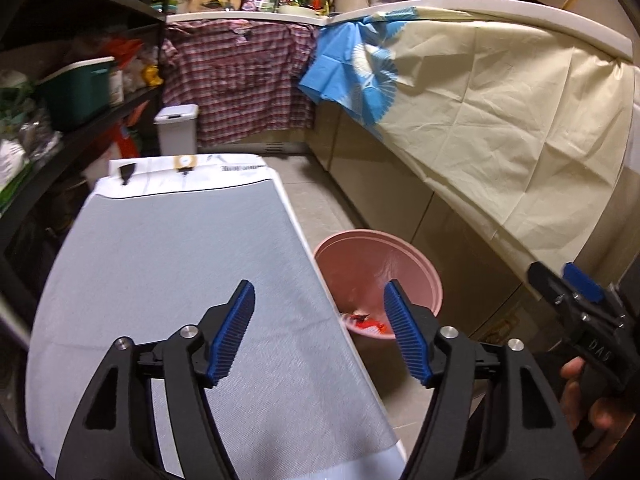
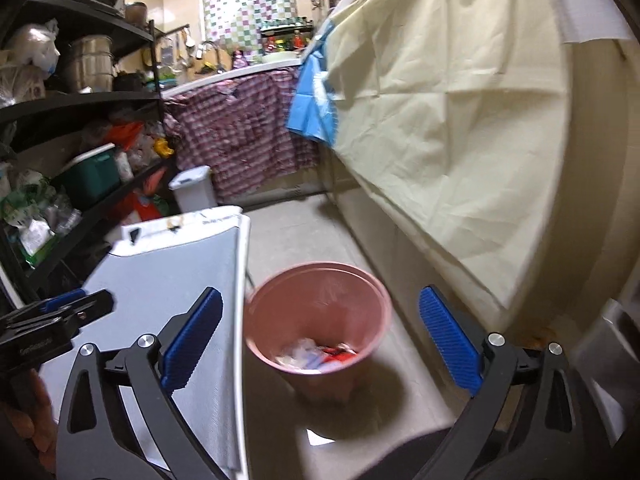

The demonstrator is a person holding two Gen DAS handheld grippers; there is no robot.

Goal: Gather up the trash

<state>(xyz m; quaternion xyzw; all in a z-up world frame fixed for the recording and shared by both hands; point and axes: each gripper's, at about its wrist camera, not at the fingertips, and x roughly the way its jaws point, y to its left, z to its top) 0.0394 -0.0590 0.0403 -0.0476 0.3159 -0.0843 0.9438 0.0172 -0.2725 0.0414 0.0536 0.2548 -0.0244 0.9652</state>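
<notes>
While both tools hang over the table edge, the scene reads as follows.
Left gripper [image 1: 320, 334]: jaws spread wide, nothing between the blue pads; it hangs over the grey-covered table [image 1: 168, 272].
Right gripper [image 2: 320, 340]: jaws at their widest, empty; it points down toward the floor beside the table.
Pink bin [image 2: 320, 320]: on the floor straight ahead of the right gripper, just right of the left one, touching or nearly touching the table's edge.
Trash [image 2: 316, 356]: a small heap of red, white and blue wrappers at the bottom of the bin, below and ahead of the right gripper's pads.
Cream cloth [image 2: 440, 140]: draped over the counter, right of both grippers.
Hand [image 1: 588, 396]: holds the right gripper's handle, at the left gripper's far right.
</notes>
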